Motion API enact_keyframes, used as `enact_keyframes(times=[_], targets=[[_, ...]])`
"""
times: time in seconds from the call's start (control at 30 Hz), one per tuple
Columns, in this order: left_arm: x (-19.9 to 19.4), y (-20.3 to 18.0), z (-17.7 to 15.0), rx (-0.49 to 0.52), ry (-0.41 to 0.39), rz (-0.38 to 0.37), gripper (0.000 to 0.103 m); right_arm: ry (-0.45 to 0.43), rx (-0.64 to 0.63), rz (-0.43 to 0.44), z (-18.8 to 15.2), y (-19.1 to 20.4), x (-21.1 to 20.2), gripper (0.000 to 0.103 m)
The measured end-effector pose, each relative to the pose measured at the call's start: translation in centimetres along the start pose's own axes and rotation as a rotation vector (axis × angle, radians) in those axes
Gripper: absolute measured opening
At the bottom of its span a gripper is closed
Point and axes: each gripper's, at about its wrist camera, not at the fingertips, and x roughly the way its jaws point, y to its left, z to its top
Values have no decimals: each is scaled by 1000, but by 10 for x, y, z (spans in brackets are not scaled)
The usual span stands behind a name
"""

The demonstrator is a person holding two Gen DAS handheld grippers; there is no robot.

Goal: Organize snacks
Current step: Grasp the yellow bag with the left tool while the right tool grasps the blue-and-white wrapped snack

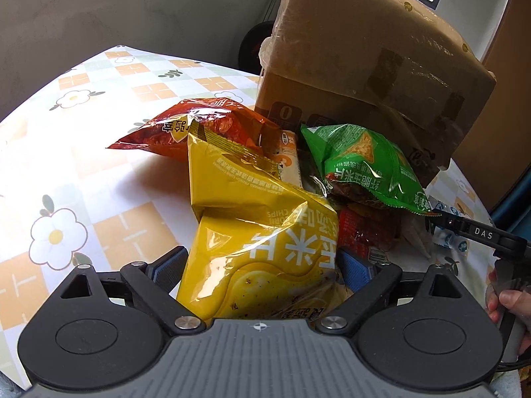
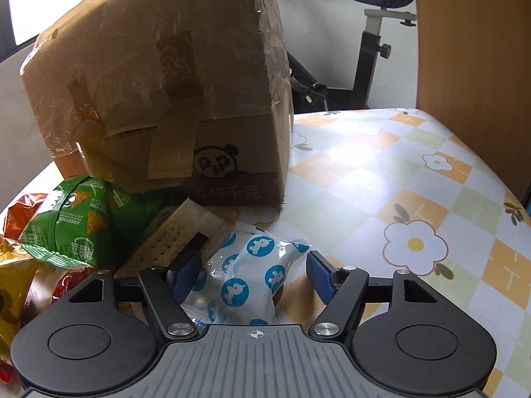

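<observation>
A pile of snacks lies on the flowered tablecloth in front of a taped cardboard box (image 1: 361, 66). In the left wrist view my left gripper (image 1: 262, 265) has its blue pads on both sides of a yellow corn chip bag (image 1: 255, 232) and grips it. An orange-red bag (image 1: 199, 126) and a green chip bag (image 1: 365, 165) lie behind. In the right wrist view my right gripper (image 2: 252, 272) is open around a white packet with blue dots (image 2: 245, 282); the pads stand a little apart from it. The green bag (image 2: 79, 225) and crackers (image 2: 166, 238) lie to its left.
The cardboard box (image 2: 166, 83) stands just behind the pile. The tablecloth (image 2: 398, 199) stretches to the right, with a wooden chair back (image 2: 471, 66) and an exercise bike (image 2: 375, 33) beyond. The right gripper's finger (image 1: 478, 232) shows at the right of the left wrist view.
</observation>
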Motion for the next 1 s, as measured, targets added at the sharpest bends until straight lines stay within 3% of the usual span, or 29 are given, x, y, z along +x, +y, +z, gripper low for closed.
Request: enact_keyframes(times=[0.1, 0.17, 0.27, 1.0], targets=[[0, 2, -3, -12, -7, -15, 95, -15, -3, 6, -3, 0, -3, 60], [-1, 2, -3, -16, -21, -35, 83, -24, -1, 9, -5, 0, -5, 59], [-4, 1, -3, -11, -40, -25, 77, -34, 3, 13, -7, -1, -7, 58], [-37, -1, -3, -13, -166, -12, 74, -50, 29, 27, -10, -5, -10, 57]])
